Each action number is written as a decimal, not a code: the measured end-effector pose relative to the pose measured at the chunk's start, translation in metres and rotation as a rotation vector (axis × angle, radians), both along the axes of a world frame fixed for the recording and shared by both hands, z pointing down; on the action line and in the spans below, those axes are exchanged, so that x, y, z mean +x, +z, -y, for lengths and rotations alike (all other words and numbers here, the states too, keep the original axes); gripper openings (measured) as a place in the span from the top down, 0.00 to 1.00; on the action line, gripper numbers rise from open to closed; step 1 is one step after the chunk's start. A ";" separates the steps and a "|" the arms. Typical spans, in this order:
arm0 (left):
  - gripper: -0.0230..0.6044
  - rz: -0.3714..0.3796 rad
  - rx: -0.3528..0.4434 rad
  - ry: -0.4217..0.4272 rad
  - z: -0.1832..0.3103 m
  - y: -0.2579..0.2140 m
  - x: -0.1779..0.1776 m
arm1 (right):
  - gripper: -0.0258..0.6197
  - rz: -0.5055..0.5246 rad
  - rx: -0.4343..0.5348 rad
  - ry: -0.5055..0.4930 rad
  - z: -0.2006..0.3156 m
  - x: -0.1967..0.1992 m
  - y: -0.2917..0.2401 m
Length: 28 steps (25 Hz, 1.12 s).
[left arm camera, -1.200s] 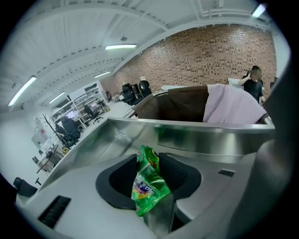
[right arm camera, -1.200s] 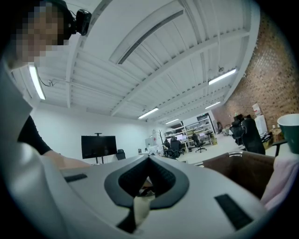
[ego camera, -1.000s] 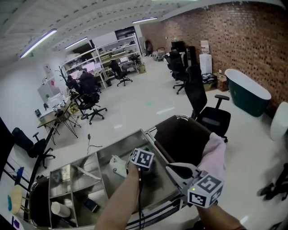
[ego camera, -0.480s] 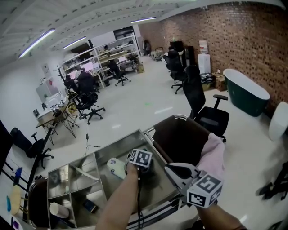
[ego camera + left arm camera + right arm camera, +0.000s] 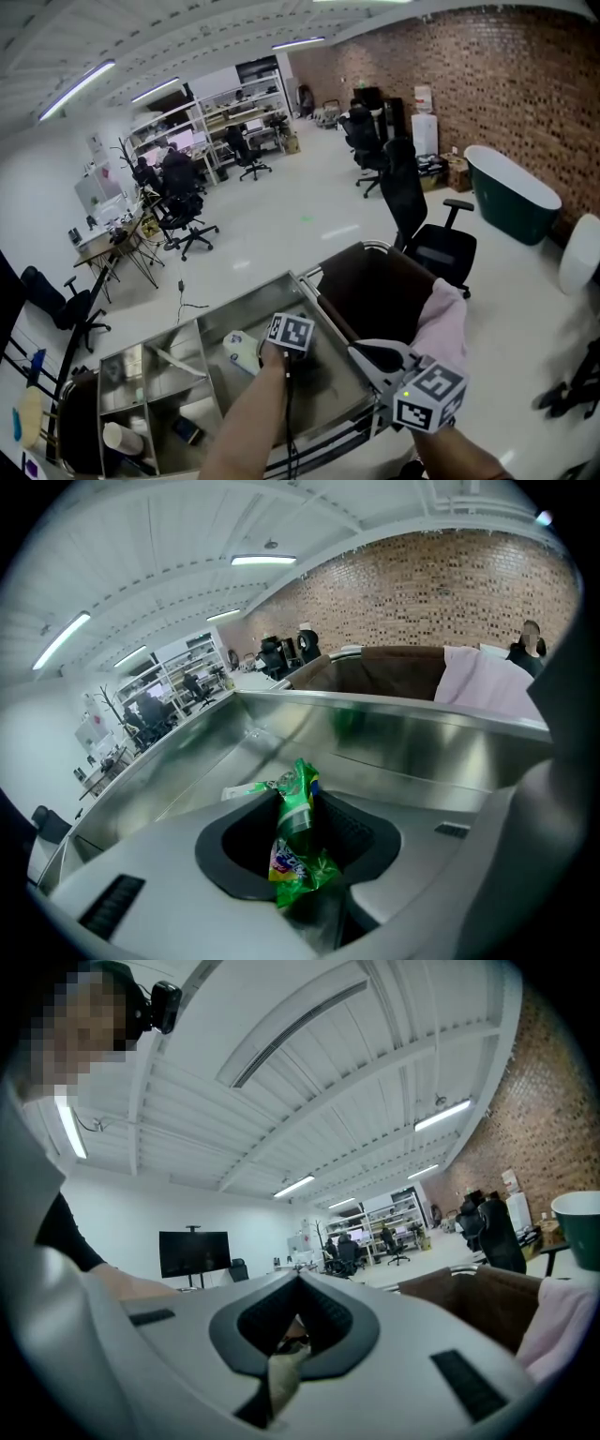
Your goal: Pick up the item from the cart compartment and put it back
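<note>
Snack packet point(image 5: 292, 864): sits pinched in the left gripper point(image 5: 298, 803), jaws just closing on its crinkled top, low inside the large cart compartment point(image 5: 422, 742); looks light, limp, slippery, best nipped at that edge; right gripper point(image 5: 298, 1288) clamped on a pale scrap point(image 5: 281, 1374).

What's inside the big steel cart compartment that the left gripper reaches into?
A green snack packet, pinched by the left gripper, whose jaws have just been closing. The compartment floor beneath the gripper is covered.

Green packet point(image 5: 298, 846): print crumpled, unreadable. Pale scrap point(image 5: 281, 1372) at right gripper point(image 5: 293, 1321) jaws: blurred, unidentifiable.
</note>
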<state>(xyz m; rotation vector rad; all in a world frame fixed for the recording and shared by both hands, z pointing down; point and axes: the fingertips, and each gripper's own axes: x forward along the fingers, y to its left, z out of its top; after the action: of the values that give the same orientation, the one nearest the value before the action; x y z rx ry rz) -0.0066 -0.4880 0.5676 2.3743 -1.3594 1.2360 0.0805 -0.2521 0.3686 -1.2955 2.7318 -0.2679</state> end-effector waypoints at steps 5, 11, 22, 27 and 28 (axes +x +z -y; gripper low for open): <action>0.77 -0.080 -0.007 -0.055 -0.010 -0.008 -0.008 | 0.94 0.003 -0.002 -0.006 -0.001 -0.002 0.002; 0.77 -0.239 0.066 -0.049 -0.025 -0.055 -0.008 | 0.94 0.011 -0.001 -0.023 -0.004 -0.014 0.000; 0.77 -0.402 0.268 0.008 -0.085 -0.152 -0.026 | 0.94 0.004 0.009 -0.081 -0.009 -0.048 -0.001; 0.77 -0.447 0.337 0.005 -0.118 -0.178 -0.044 | 0.94 -0.005 0.009 -0.097 -0.013 -0.057 -0.001; 0.77 -0.456 0.350 0.000 -0.125 -0.182 -0.050 | 0.94 -0.007 0.009 -0.100 -0.014 -0.059 -0.001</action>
<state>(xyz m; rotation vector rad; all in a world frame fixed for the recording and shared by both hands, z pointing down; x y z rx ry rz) -0.0564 -0.3631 0.3854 2.6511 -1.5039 0.4265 0.0218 -0.2383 0.3680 -1.1618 2.8041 -0.2598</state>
